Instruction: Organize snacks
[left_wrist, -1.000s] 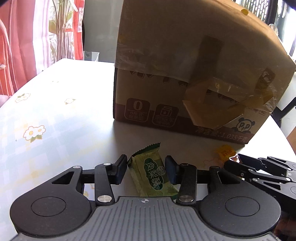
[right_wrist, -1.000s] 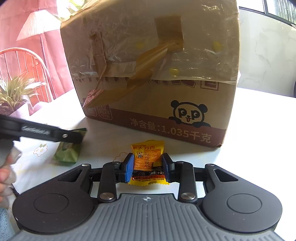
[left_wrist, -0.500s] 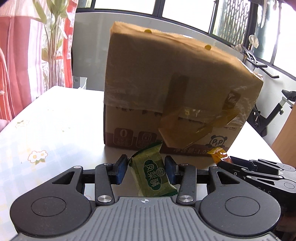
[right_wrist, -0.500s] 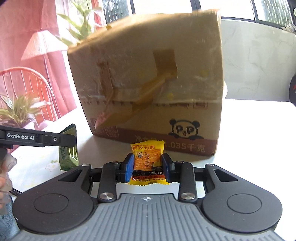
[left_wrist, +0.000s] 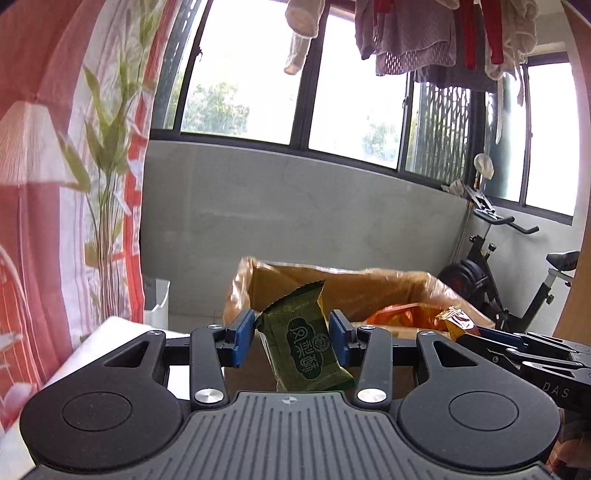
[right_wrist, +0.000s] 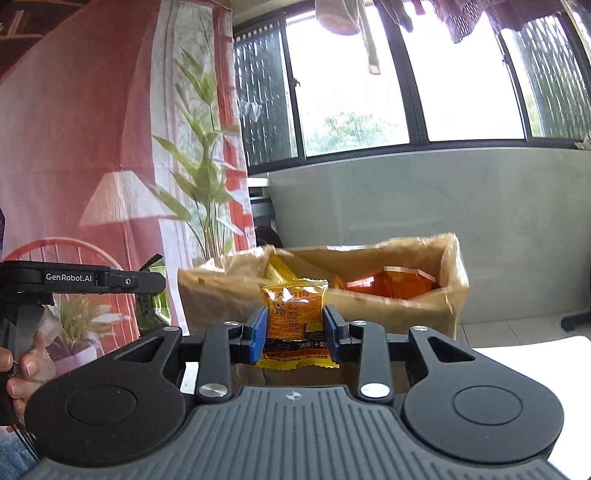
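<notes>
My left gripper is shut on a green snack packet, which hangs tilted between the blue pads. A yellow snack packet sits upright in my right gripper, which is shut on it. Both packets are held at about the rim height of an open cardboard box, just in front of it. Inside the box lie orange and yellow wrappers. The right gripper's tip with its yellow packet shows at the right of the left wrist view. The left gripper shows from the side in the right wrist view.
A white table edge shows below left of the box. Behind stand a grey low wall, windows with hanging laundry, a red patterned curtain and an exercise bike. A person's hand grips the left tool.
Both grippers rose with their packets from table level to the box's rim and tilted up. The box's open top and its contents have come into view.
</notes>
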